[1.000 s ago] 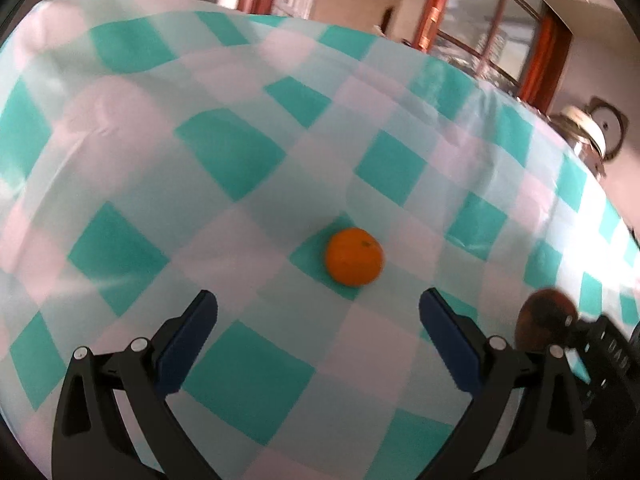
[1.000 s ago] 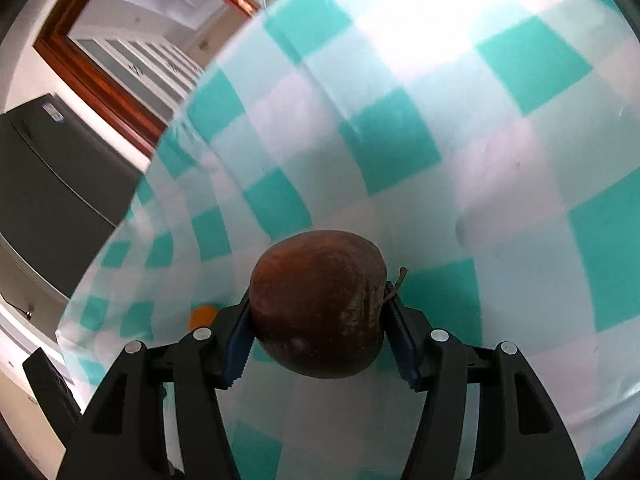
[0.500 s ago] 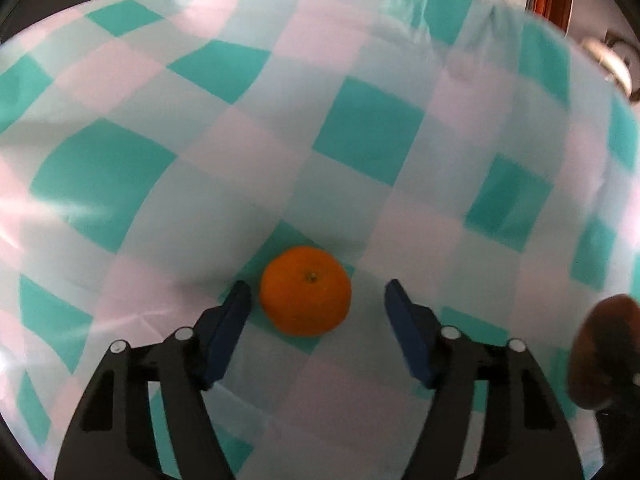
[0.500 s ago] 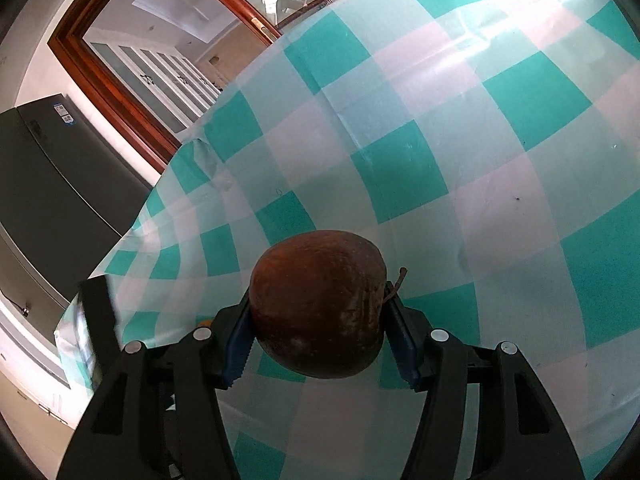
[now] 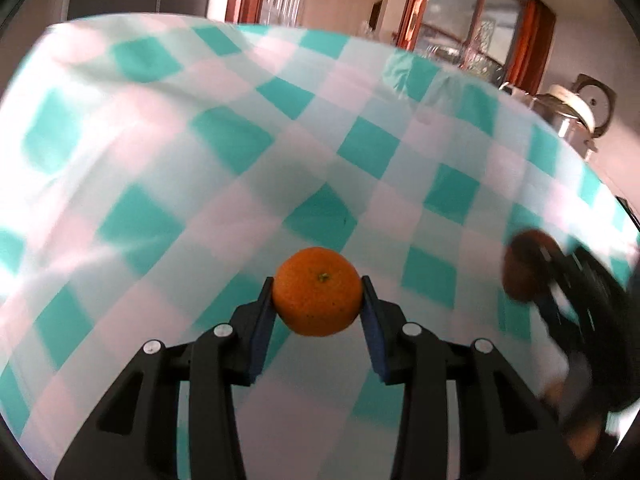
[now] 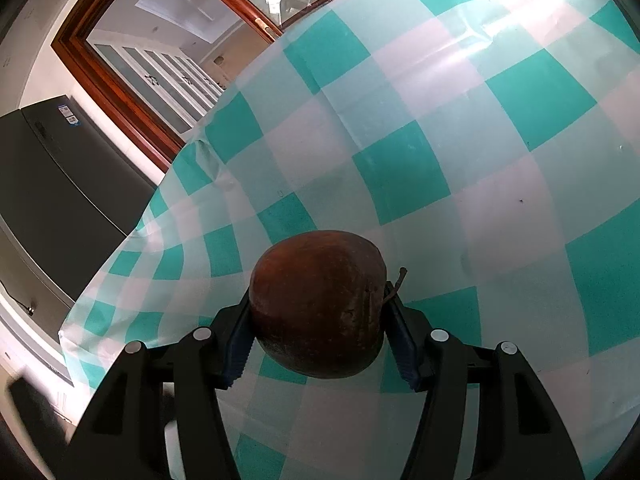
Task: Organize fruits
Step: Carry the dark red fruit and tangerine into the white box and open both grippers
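Nearest the left camera, the left gripper [image 5: 318,300] has its blue fingers [image 5: 262,320] closing on a small orange [image 5: 316,291], one pad against each flank at the fruit's widest part, stem scar facing up and toward the lens. The orange sits at the very tips of the fingers, with the checked cloth of the table [image 5: 200,184] below and beyond it. Judged from its look, it is light, round and firm-skinned but yielding; a grip across the middle suits it, and a hard squeeze would likely bruise it, while a hold so near the tips could let it roll out. The gripper points forward and downward over the table.

Off to the right of those fingers, farther out and blurred, the right gripper [image 5: 532,276] shows with its dark fruit.

In the right view, the right gripper [image 6: 318,320] pinches a dark reddish-brown apple [image 6: 318,304] between its ridged fingers [image 6: 238,344], clamped at the sides, the stem poking out by the right pad. The apple looks heavier, hard and smooth, so it may slip if the hold loosens. This gripper also tilts downward above the table; beyond the fingertips lies bare cloth, then a dark refrigerator [image 6: 60,184] and a wood-framed doorway [image 6: 120,80].
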`<action>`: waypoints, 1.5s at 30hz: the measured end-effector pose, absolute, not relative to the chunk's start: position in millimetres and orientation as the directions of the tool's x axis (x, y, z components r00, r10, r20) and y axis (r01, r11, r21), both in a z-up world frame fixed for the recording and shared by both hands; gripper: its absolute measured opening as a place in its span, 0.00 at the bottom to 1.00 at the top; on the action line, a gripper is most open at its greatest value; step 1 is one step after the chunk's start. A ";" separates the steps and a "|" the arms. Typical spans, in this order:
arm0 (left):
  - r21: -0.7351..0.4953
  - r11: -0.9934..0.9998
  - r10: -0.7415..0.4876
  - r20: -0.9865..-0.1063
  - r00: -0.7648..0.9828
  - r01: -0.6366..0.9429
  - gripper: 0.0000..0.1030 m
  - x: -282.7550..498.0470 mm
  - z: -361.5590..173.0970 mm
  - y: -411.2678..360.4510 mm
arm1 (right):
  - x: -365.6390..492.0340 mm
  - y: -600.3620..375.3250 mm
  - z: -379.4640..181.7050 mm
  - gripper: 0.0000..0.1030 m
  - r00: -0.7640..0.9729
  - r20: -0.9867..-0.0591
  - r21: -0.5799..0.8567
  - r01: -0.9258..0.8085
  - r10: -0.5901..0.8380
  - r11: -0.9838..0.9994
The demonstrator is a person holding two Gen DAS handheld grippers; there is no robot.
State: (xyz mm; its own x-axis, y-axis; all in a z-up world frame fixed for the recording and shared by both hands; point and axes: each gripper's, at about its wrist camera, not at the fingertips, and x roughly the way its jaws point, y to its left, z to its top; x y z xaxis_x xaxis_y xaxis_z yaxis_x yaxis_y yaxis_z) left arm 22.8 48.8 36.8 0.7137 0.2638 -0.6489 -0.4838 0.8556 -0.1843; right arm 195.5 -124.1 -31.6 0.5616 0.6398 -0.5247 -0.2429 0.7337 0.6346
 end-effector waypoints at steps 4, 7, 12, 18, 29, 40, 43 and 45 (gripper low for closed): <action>-0.186 0.860 0.267 -0.629 0.730 -0.475 0.40 -10.6 35.2 48.7 | 195.4 -122.0 -30.3 0.56 0.560 -0.526 0.625 -0.257 0.640 0.737; -0.218 0.862 0.227 -0.641 0.733 -0.458 0.40 -2.3 33.5 49.8 | 196.5 -119.9 -29.5 0.56 0.560 -0.527 0.619 -0.264 0.640 0.740; -0.217 0.865 0.213 -0.657 0.723 -0.452 0.40 10.0 27.4 49.8 | 196.3 -115.2 -27.9 0.56 0.559 -0.526 0.606 -0.283 0.641 0.744; -0.217 0.857 0.236 -0.642 0.729 -0.468 0.40 8.6 29.5 52.3 | 192.0 -114.7 -23.0 0.56 0.604 -0.503 0.579 -0.295 0.618 0.760; -0.318 0.799 0.254 -0.591 0.766 -0.510 0.40 -37.7 36.1 64.1 | 148.3 -141.3 -25.3 0.56 0.573 -0.523 0.652 -0.207 0.630 0.730; -0.305 0.820 0.269 -0.541 0.797 -0.484 0.40 -164.1 42.1 46.7 | 22.1 -140.8 -17.6 0.56 0.439 -0.582 0.615 -0.313 0.685 0.723; -0.290 0.833 0.261 -0.544 0.797 -0.471 0.40 -192.3 40.4 45.2 | -10.3 -135.4 -9.4 0.56 0.429 -0.575 0.585 -0.379 0.696 0.717; -0.270 0.837 0.273 -0.547 0.791 -0.475 0.40 -209.7 38.8 45.5 | -36.1 -129.5 -2.6 0.56 0.414 -0.573 0.558 -0.435 0.707 0.707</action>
State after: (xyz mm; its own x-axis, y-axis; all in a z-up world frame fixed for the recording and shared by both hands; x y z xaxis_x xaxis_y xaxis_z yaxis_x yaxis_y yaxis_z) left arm -209.7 45.5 38.8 0.7913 0.2727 -0.5472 -0.4753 0.8374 -0.2700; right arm -36.1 -129.5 -2.6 0.4138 0.7073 -0.5731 -0.4345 0.7066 0.5584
